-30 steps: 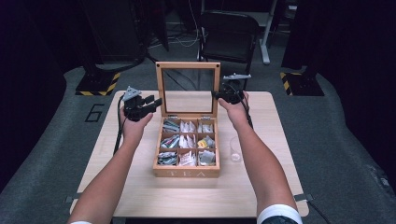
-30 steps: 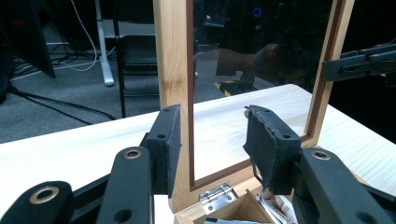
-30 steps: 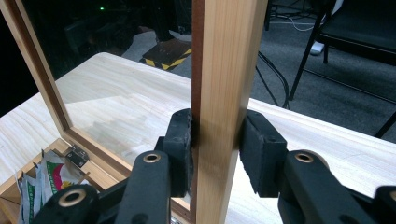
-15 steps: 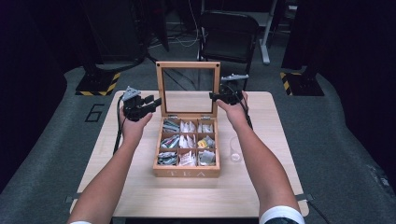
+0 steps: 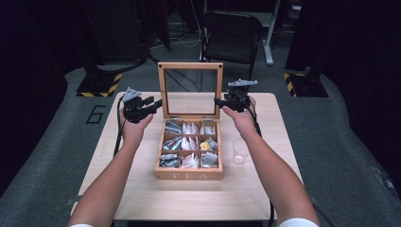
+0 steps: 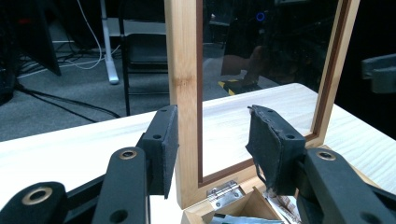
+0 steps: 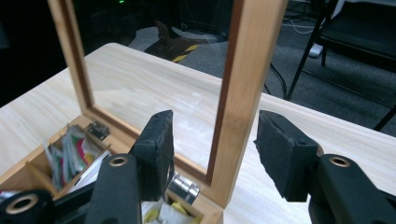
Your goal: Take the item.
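A wooden tea box (image 5: 189, 174) sits mid-table with its glass-paned lid (image 5: 189, 66) standing upright. Tea bags (image 5: 189, 142) fill its compartments. My left gripper (image 5: 156, 103) reaches in at the lid's left edge. In the left gripper view the left gripper (image 6: 212, 116) straddles the wooden stile (image 6: 182, 70); its jaws have just been opening, and the far pad (image 6: 273, 149) stands off the wood. My right gripper (image 5: 218, 100) is at the lid's right edge. The right gripper (image 7: 215, 116) has also just been opening, with the right stile (image 7: 252, 56) between its pads, untouched.
A clear drinking glass (image 5: 239, 151) stands on the table just right of the box. A black chair (image 5: 231, 38) is behind the table's far edge. Bare tabletop lies in front of the box and on both sides.
The right gripper's jaws have spread apart off the lid's right edge and that hand has eased back slightly. The left hand has stayed put. The lid still stands upright.
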{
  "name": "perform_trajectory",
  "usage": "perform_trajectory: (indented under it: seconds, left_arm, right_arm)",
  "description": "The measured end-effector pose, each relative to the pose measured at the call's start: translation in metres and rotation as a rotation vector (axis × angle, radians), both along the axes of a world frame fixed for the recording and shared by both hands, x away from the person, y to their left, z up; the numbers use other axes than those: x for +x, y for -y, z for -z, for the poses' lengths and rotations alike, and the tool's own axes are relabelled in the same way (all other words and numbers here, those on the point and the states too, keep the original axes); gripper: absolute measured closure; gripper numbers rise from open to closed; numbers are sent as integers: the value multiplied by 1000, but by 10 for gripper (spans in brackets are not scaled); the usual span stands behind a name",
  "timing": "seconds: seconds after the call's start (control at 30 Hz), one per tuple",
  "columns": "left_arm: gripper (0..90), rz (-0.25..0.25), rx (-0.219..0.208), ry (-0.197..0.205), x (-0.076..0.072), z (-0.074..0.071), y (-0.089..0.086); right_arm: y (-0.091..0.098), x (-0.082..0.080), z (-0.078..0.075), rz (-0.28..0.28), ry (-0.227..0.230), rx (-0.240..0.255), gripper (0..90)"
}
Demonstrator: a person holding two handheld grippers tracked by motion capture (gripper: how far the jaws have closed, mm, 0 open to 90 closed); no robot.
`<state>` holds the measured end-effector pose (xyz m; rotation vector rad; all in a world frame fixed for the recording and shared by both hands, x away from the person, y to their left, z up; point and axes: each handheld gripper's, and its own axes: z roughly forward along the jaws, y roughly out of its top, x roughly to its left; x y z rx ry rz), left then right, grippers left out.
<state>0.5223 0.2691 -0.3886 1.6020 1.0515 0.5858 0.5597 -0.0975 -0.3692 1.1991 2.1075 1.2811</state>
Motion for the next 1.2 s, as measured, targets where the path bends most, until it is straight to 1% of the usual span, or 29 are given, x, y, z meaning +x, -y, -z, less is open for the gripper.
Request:
perform_trajectory:
  seconds: [0.03,0.07,0.1,0.13,0.2,0.23,0.37,0.4,0.47,0.5,0.6,0.63,0.67,0.7,0.73,0.77,0.93,1.07,1.2]
  left_arm:
    - [528,0,0,-2,-1,-1,-1]
    - [528,0,0,-2,-1,-1,-1]
    - [528,-7,-4,5,-1,-1,-1]
    - [528,-8,-3,5,-1,-1,-1]
    - [528,-8,-3,4,-1,-1,-1]
    - [528,-7,-3,3,-2,-2,-1]
    - [528,-3,2,9,-3,-3,-1]
    - [528,-2,2,10,-3,-3,-1]
    - [528,-2,2,10,-3,-3,-1]
    - [528,-5,3,10,-3,-3,-2]
    - [528,-3,1,6,-4,-4,-2]
    - [528,-5,-1,8,-5,-4,-2]
    - [528,-5,-1,8,-5,-4,-2]
    - [528,-3,3,11,-5,-4,-2]
    - [528,-3,3,11,-5,-4,-2]
    - [528,-1,4,10,-5,-5,-2]
    - [528,0,-1,19,-8,-5,-2]
    - [528,-8,-4,11,-9,-2,-5]
    - [528,-16,-1,8,-9,-1,-7]
  right_arm:
    - [0,-3,-1,-8,14,-9,458]
    - [0,-3,-1,-8,14,-9,458]
    - [1,-10,-2,-17,22,-6,454]
    - [1,-12,-3,-22,30,-10,452]
    - [2,-15,-3,-30,31,-7,446]
    - [2,-19,-4,-38,24,3,433]
    - [3,-27,-4,-53,22,-2,430]
    - [3,-28,-4,-55,28,-10,430]
    - [3,-30,-4,-54,25,-13,430]
    - [3,-33,-4,-62,23,-17,446]
    - [3,-36,-5,-73,27,-16,458]
    - [3,-40,-6,-81,30,-19,470]
    - [3,-40,-6,-81,30,-19,470]
    - [2,-45,-6,-84,37,-24,476]
    - [2,-45,-6,-84,37,-24,476]
    - [2,-50,-5,-93,41,-32,498]
    - [2,-64,1,-132,54,-50,547]
    - [1,-75,7,-171,57,-70,572]
    - [1,-83,12,-188,49,-63,582]
